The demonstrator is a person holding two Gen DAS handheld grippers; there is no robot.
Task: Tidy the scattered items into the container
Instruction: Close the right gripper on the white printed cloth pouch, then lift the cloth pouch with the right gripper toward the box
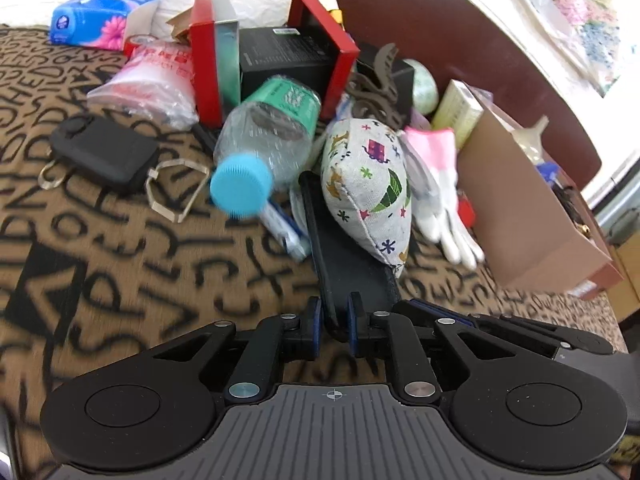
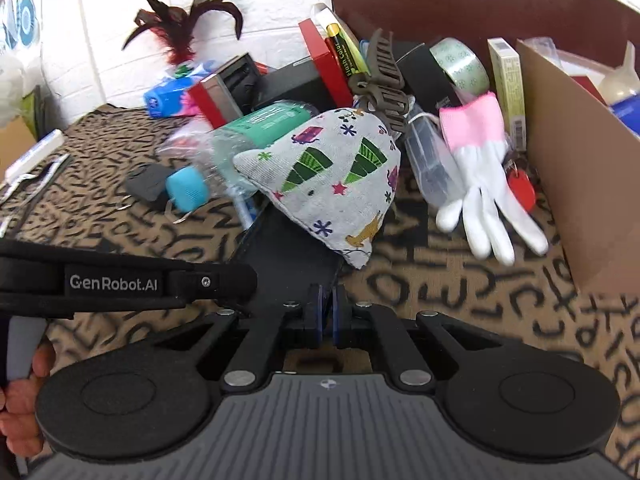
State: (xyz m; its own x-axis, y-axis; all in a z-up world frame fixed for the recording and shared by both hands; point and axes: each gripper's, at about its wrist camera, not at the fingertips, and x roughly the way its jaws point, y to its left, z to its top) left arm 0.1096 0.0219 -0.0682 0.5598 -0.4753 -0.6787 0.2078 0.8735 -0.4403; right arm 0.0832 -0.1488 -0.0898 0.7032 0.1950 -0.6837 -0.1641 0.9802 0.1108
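A flat black case [image 1: 352, 272] lies on the patterned cloth with a printed fabric pouch [image 1: 368, 188] resting on its far end. My left gripper [image 1: 334, 322] is shut on the case's near left edge. My right gripper [image 2: 328, 312] is shut on the same black case [image 2: 288, 264] at its near right edge; the pouch [image 2: 332, 184] sits on it. The cardboard box [image 1: 532, 216] stands at the right, also in the right wrist view [image 2: 580, 184]. A plastic bottle with a blue cap [image 1: 264, 148] lies left of the pouch.
A white and pink glove [image 2: 480, 184], a brown hair claw [image 2: 380, 80], tape roll [image 2: 460, 64], red boxes [image 1: 204, 60], a black key case with rings [image 1: 108, 152], a plastic bag [image 1: 152, 80] and a tissue pack [image 1: 104, 20] crowd the cloth. A brown chair back [image 1: 460, 20] stands behind.
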